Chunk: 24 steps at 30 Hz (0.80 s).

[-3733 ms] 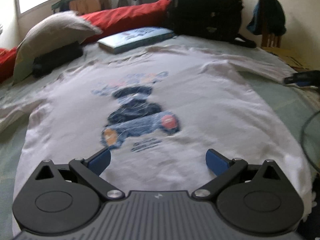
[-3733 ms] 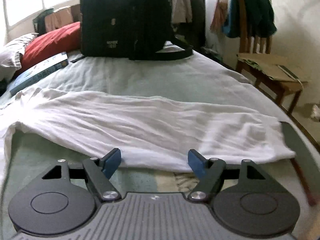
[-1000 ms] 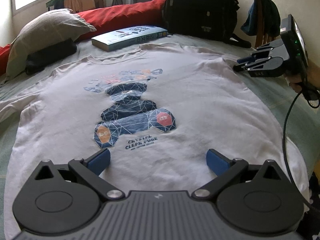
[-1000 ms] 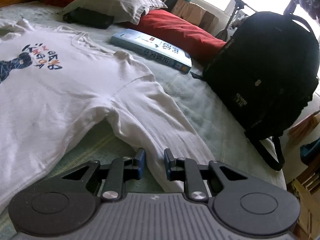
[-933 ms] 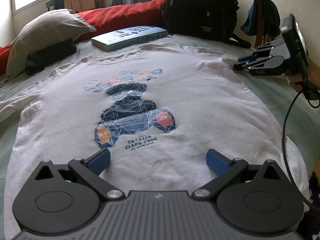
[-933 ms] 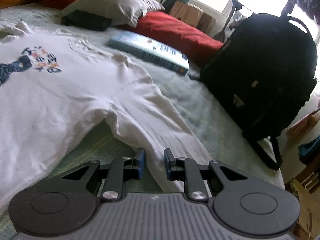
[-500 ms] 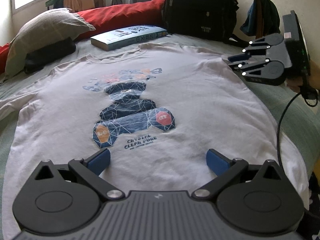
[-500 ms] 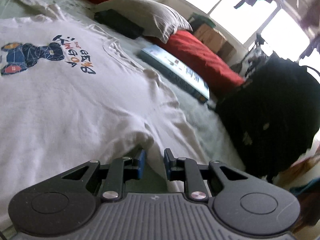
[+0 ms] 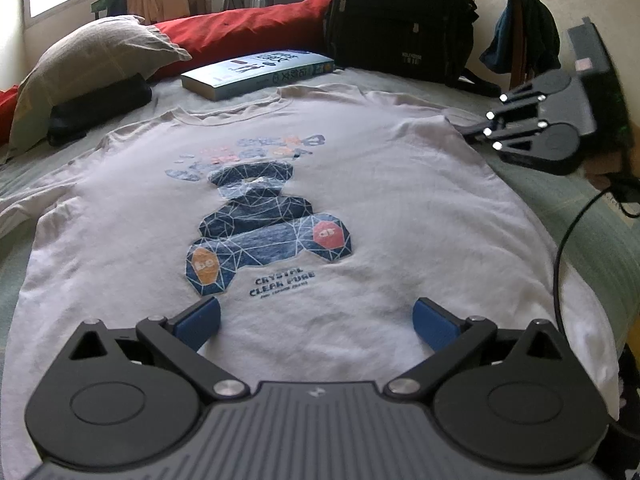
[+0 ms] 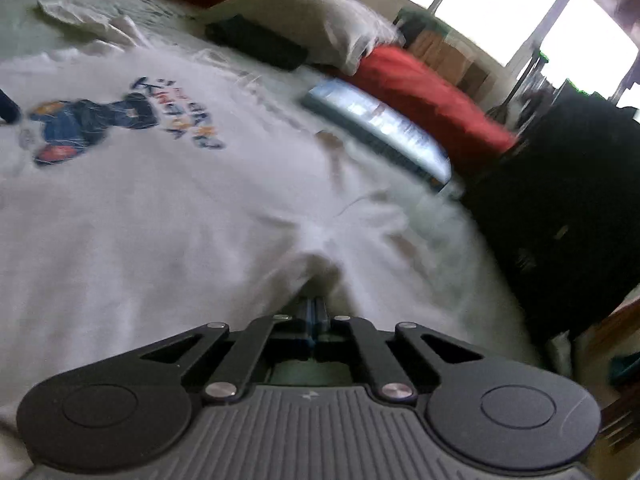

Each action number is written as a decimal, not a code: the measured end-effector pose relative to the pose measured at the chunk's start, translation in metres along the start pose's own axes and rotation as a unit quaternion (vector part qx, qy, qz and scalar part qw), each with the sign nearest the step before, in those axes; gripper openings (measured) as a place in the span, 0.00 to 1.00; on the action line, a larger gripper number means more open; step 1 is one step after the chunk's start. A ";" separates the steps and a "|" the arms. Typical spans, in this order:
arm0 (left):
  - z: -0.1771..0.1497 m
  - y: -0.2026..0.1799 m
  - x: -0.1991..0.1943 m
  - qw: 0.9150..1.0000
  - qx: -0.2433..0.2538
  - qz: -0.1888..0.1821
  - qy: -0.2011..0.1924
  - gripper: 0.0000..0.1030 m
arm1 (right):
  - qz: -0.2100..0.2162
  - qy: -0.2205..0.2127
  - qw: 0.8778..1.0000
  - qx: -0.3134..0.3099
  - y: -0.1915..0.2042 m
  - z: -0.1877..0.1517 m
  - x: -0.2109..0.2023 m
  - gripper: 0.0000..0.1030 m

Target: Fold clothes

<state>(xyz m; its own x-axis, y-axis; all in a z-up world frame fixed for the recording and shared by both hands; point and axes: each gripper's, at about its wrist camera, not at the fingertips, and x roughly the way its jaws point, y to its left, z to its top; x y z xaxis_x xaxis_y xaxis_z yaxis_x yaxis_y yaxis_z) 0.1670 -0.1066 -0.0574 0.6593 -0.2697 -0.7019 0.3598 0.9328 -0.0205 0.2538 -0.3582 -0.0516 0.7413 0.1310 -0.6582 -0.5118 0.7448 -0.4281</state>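
Since a second ago, the right gripper has been sliding in over the sleeve and is now pinching the soft white t-shirt at its armpit seam, jaws fully closed on bunched cotton. Lying flat on the bed, the shirt is running collar-far, hem-near. Tilted downward over the hem, the left gripper is hovering wide open, gripping nothing.

Head of bed crowded: flat teal book, beige pillow over a black pouch, long red cushion, tall black backpack; open pale green sheet flanks white printed T-shirt
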 end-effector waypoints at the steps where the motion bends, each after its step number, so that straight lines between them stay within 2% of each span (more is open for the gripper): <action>1: 0.000 0.000 0.000 1.000 0.000 0.000 0.000 0.99 | 0.009 0.006 1.000 0.009 0.000 -0.002 -0.003 0.02; 3: 0.000 0.000 0.000 1.000 0.000 0.001 0.000 0.99 | 0.007 0.007 1.000 0.024 -0.003 -0.008 -0.011 0.02; 6: 0.001 -0.001 -0.002 1.000 0.001 0.003 -0.001 0.99 | -0.020 -0.004 0.995 0.101 -0.027 -0.021 -0.016 0.10; 9: 0.002 0.000 -0.003 1.000 0.001 0.004 -0.002 0.99 | -0.050 -0.007 0.981 0.187 -0.054 -0.035 -0.017 0.14; 12: 0.001 0.000 -0.003 1.000 0.003 0.005 0.001 0.99 | -0.048 0.038 0.962 0.265 -0.065 -0.062 -0.005 0.15; 17: 0.003 -0.001 -0.004 1.000 0.001 0.009 0.003 0.99 | -0.044 0.019 0.943 0.328 -0.053 -0.095 -0.042 0.24; 20: 0.004 -0.005 -0.006 1.000 0.005 0.012 0.000 0.99 | -0.096 0.015 0.938 0.333 -0.064 -0.104 -0.058 0.29; 23: 0.004 -0.009 -0.011 1.000 0.012 0.008 -0.006 0.99 | -0.160 0.017 0.918 0.363 -0.090 -0.117 -0.062 0.38; 24: 0.005 -0.009 -0.012 1.000 0.014 0.008 -0.007 0.99 | -0.171 0.019 0.910 0.377 -0.095 -0.124 -0.063 0.45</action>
<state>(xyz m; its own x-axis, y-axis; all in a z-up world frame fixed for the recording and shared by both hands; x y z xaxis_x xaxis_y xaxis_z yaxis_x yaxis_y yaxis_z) 0.1590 -0.1135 -0.0453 0.6737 -0.2579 -0.6925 0.3671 0.9301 0.0108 0.2013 -0.5186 -0.0462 0.7782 -0.2047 -0.5937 0.1994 0.9770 -0.0754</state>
